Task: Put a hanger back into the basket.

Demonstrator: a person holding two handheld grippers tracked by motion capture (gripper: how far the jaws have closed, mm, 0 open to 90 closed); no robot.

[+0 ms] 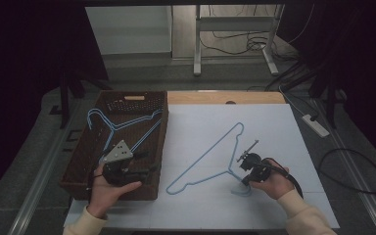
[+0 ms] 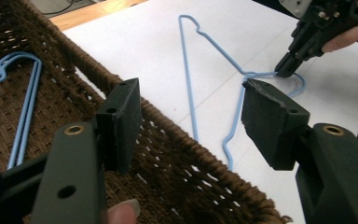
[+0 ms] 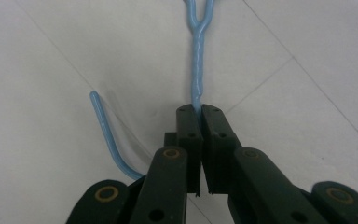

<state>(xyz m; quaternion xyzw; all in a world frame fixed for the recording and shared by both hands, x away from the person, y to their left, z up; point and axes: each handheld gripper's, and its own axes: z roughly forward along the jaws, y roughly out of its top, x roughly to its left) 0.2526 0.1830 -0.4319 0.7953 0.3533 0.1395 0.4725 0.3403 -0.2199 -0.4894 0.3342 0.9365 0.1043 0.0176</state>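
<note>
Hangers half sorted: two blue ones lie in the wicker basket, third blue hanger on white table, neck pinched by right gripper, lift pending; left gripper wide, empty.

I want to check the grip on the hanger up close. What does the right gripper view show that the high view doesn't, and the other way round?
The right gripper view shows the right gripper with its fingers shut on the twisted neck of the blue hanger. The high view shows the brown basket with more hangers in it, and the left gripper above it. Both views show the hanger on the white table and its hook.
</note>
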